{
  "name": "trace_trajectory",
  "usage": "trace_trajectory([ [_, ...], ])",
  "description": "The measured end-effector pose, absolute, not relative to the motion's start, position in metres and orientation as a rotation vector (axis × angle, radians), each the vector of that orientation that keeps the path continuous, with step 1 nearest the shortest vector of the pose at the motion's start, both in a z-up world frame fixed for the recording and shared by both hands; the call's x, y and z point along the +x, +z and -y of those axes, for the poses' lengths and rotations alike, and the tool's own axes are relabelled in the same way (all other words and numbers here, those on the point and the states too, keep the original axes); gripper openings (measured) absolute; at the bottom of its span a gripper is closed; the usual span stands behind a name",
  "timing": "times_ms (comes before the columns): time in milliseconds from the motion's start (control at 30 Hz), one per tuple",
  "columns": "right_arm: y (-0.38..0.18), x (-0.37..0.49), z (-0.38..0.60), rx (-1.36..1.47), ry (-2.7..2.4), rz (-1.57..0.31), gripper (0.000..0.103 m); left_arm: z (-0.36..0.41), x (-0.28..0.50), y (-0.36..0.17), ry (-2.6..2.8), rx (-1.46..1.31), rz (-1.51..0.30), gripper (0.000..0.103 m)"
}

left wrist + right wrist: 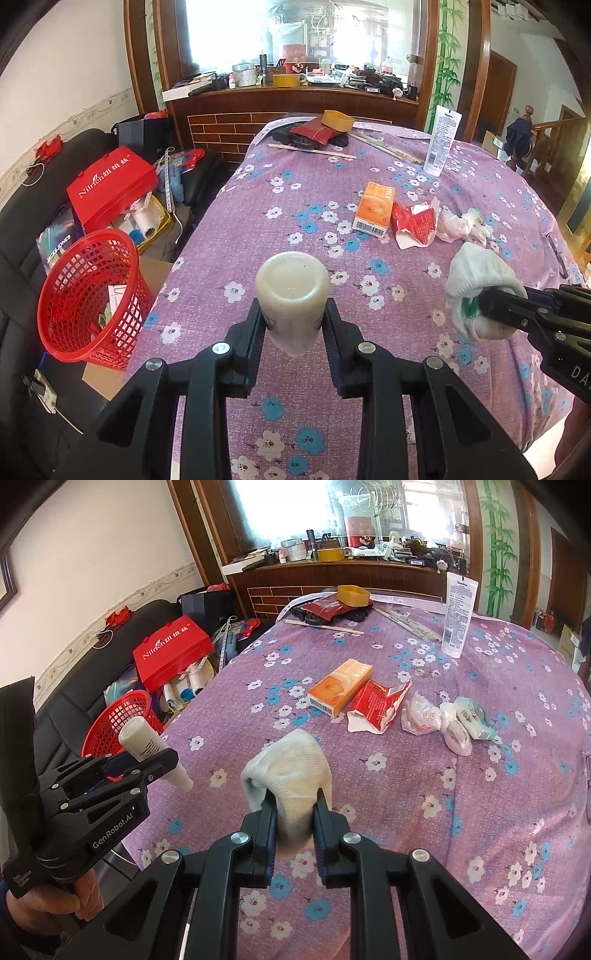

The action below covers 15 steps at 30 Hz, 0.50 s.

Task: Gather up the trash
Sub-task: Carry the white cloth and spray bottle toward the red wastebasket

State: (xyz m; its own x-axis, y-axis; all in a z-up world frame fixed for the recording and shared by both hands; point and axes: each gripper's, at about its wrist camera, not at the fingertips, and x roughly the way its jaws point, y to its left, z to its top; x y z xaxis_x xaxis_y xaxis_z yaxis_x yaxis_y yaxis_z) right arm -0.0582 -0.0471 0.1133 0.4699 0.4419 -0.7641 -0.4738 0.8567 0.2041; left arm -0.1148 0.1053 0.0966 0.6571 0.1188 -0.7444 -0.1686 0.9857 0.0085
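Over the purple floral tablecloth (295, 206), the left gripper (293, 325) pinches a white bottle (291, 291) and the right gripper (293, 808) a white sock (291, 775), red basket (88, 295) waiting at nine o'clock with scraps inside, carton (375, 208) and wrappers (415, 223) still uncollected at one o'clock.

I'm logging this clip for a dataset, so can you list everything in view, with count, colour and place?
bottle: 1, cream-white, in left gripper
sock: 1, white, in right gripper
basket: 1, red, left of table
carton: 1, orange, mid-table
torn packet: 1, red, beside carton
crumpled wrappers: several, white, right of packet
tissue pack: 1, pale green, right of wrappers
tube: 1, white, upright, far side
tablecloth: 1, purple floral
left gripper: black, shut on bottle
right gripper: black, shut on sock
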Motion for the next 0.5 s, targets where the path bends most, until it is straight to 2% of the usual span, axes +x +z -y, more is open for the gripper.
trace_trajectory([
  [500, 0.116, -0.058, 0.035, -0.054, 0.586, -0.925, 0.018, -0.115, -0.121, 0.102, 0.181, -0.087, -0.829, 0.029],
])
